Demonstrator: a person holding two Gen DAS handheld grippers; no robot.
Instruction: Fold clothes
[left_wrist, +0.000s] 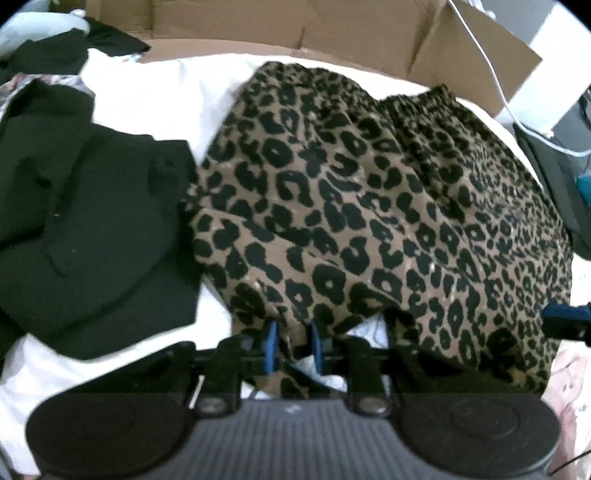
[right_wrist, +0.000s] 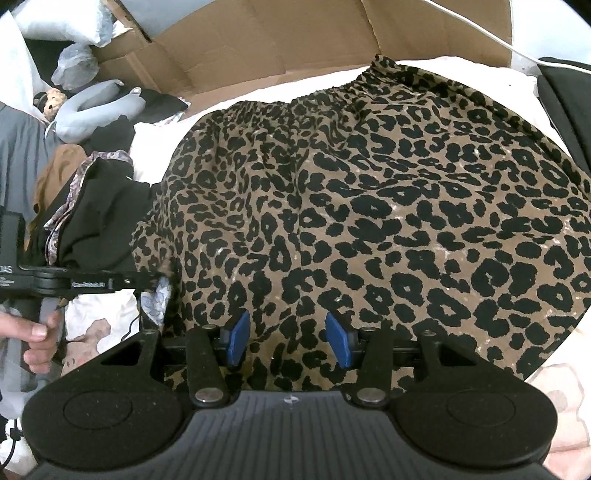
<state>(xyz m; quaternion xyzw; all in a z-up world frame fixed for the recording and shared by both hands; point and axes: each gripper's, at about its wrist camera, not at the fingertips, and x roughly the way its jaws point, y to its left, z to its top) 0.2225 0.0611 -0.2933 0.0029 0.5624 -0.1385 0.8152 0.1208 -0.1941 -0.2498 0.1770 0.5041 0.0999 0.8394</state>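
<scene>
On white bedding (left_wrist: 155, 92), cardboard (left_wrist: 258, 22) behind: left jaws clamp leopard garment (left_wrist: 369, 206); right jaws apart.

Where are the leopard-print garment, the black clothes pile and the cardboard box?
leopard-print garment (right_wrist: 369, 206): right wrist view, middle of the fabric.
black clothes pile (left_wrist: 81, 229): left wrist view, top layer.
cardboard box (left_wrist: 258, 26): left wrist view, back wall.

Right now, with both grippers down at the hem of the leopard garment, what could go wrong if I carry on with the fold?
1. The left gripper seems to catch only a thin edge of the leopard-print garment; it could slip out when lifted.
2. The right gripper is open over the fabric, so that side would lag and skew the fold.
3. The black garment lies against the leopard one and may get dragged along.
</scene>
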